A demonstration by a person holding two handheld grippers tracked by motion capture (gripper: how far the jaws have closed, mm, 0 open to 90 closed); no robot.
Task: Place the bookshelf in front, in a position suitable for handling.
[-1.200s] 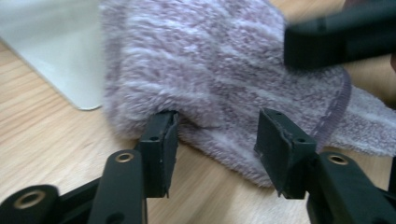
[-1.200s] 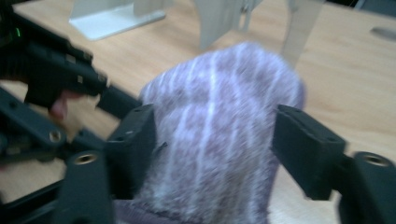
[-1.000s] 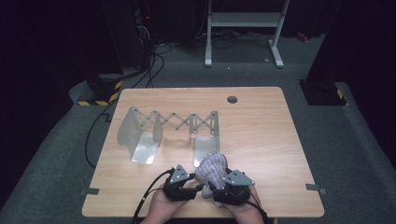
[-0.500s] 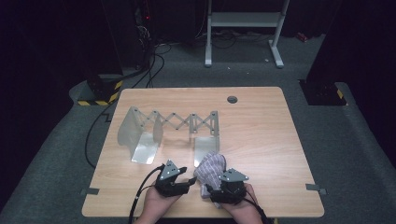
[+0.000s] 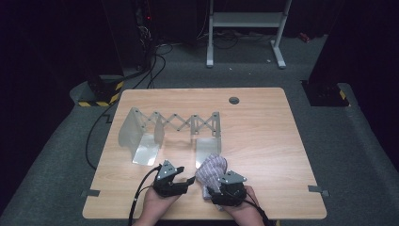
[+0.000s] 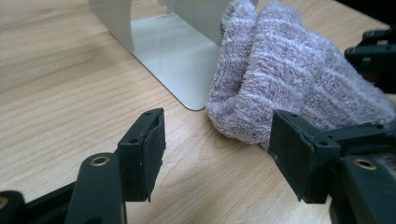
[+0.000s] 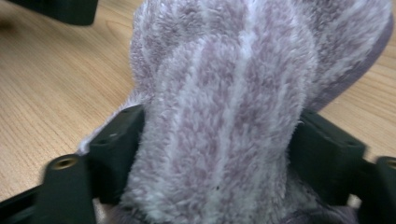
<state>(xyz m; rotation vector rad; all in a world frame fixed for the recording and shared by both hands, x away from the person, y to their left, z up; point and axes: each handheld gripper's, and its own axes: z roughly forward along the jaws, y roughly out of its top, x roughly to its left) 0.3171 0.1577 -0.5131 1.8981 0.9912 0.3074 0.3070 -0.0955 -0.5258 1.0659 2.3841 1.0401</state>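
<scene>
The right gripper (image 5: pixel 217 189) clenches a bundled fuzzy sock (image 5: pixel 211 170) at the table's (image 5: pixel 263 136) near edge; the left gripper (image 5: pixel 187 180), at its nine o'clock, has just been opening and stands released, nothing between its jaws. The sock's long axis points toward twelve o'clock, at the metal rack (image 5: pixel 171 127). Next probably calls for carrying it there.

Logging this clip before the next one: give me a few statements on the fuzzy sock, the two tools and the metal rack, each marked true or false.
1. The right tool has the fuzzy sock between its jaws. True.
2. The left tool grips the sock. False: its jaws stand open over bare table, the sock beside one jaw.
3. The sock hangs on the metal rack. False: it lies on the table in front of it.
4. The sock is striped purple and white. True.
</scene>
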